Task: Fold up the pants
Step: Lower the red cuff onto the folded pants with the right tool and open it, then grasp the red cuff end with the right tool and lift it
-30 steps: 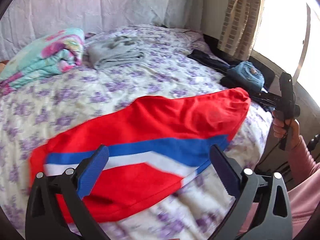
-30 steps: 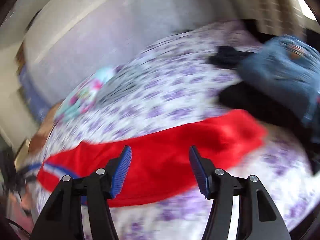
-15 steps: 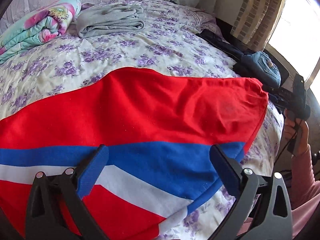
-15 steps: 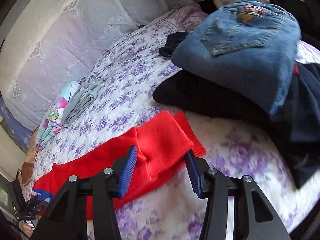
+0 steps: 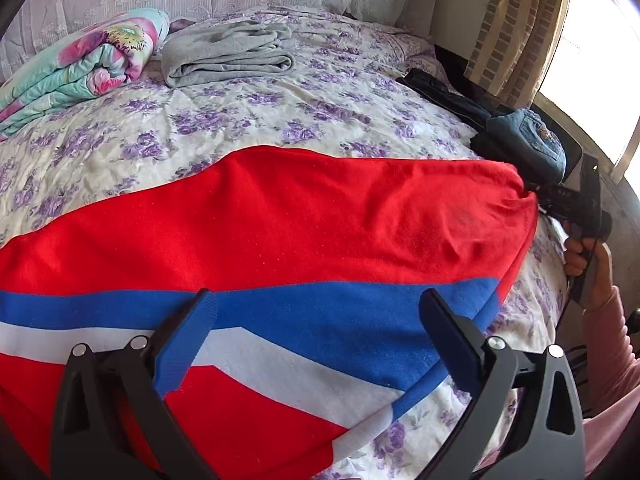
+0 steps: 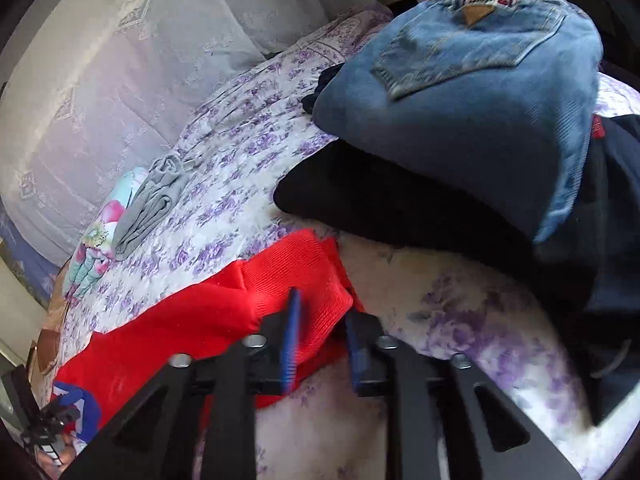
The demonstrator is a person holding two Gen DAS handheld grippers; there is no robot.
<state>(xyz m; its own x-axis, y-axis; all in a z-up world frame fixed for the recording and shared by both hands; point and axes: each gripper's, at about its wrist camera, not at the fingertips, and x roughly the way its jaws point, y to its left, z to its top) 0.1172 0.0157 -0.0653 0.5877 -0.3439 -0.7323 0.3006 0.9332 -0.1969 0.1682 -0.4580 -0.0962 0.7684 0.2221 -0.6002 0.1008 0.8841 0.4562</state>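
Red pants (image 5: 304,220) with a blue and white stripe lie flat across the flowered bed (image 5: 248,120). My left gripper (image 5: 316,328) is open, hovering just above the striped part near the front edge. In the right wrist view, my right gripper (image 6: 322,334) has its jaws closing around the red cuff end of the pants (image 6: 304,276), with a small gap still between the pads. The right gripper also shows in the left wrist view (image 5: 576,204) at the pants' far right end.
A folded stack of blue jeans (image 6: 480,60) on dark clothes (image 6: 380,196) sits at the bed's right side, close to the cuff. A folded grey garment (image 5: 228,56) and a flowered quilt (image 5: 80,64) lie at the head. A curtain and window (image 5: 520,20) are on the right.
My right gripper moved down onto the red cuff and its jaws narrowed around it. My left gripper came closer over the striped part and stayed open.
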